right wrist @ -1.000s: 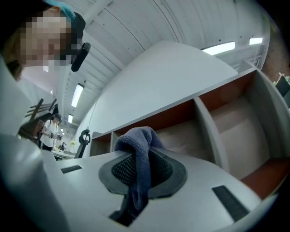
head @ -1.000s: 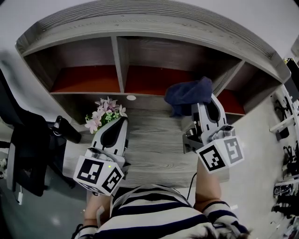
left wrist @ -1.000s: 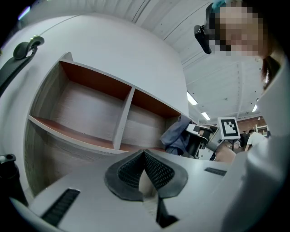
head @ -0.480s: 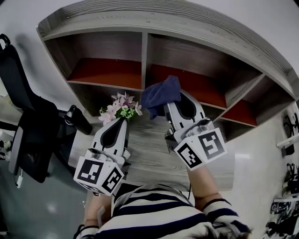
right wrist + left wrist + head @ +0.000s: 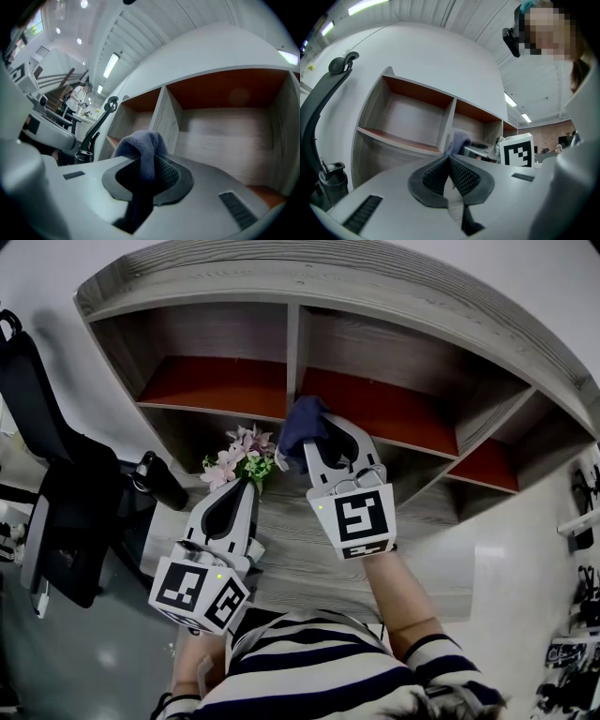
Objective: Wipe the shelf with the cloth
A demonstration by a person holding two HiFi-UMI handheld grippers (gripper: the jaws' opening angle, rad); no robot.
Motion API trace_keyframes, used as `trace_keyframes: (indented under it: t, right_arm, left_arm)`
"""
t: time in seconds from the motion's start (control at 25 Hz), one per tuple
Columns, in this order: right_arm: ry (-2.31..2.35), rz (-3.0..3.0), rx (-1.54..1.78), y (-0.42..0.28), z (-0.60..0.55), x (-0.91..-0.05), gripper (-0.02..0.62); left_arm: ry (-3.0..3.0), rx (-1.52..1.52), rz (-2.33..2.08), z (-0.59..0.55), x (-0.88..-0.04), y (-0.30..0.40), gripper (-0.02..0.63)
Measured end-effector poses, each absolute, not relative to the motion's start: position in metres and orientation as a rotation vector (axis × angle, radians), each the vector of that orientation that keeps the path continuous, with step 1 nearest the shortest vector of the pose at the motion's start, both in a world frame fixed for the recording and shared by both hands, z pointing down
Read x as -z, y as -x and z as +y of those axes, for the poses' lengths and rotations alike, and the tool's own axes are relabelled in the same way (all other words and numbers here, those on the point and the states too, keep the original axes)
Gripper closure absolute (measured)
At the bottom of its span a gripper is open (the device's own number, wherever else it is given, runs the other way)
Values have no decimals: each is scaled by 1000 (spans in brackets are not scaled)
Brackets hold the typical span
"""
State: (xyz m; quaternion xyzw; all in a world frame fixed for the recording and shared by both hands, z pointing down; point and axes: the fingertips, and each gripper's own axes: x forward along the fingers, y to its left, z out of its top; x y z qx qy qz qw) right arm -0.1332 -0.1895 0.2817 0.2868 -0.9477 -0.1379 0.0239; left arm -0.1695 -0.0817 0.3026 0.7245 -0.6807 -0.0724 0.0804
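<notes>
- Pinching the dark blue cloth (image 5: 139, 146) in the right gripper (image 5: 146, 168), jaws clamped on a fold, the bulk bunched over the tips at 12 o'clock.
- Reaching toward the shelf (image 5: 221, 388), with the cloth at 11 o'clock of the right gripper in the head view, at the foot of the divider between the two left compartments; contact with the wood unclear.
- Holding the left gripper (image 5: 241, 486) at 7 o'clock of the cloth, well apart from it, jaws pressed together on nothing.
- Sitting just beyond the left tips at 12 o'clock: pink flowers (image 5: 238, 457).
</notes>
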Motion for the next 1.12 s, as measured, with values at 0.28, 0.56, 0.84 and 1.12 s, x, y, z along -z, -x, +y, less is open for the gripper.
trace_keyframes:
  t: [0.28, 0.56, 0.84, 1.12]
  right_arm:
    - [-956, -2841, 466, 113, -203, -291, 537]
    - [-1048, -2776, 479, 83, -211, -293, 537]
    - [-1175, -2705, 466, 40, -224, -293, 537]
    - [-1296, -2634, 462, 0, -234, -293, 537]
  left_arm:
    - [-2208, 211, -1978, -93, -304, 159, 589]
    - [-2264, 206, -1906, -106, -304, 144, 589]
    - [-2326, 194, -1821, -120, -305, 124, 589]
    - [-2381, 180, -1744, -131, -306, 105, 589]
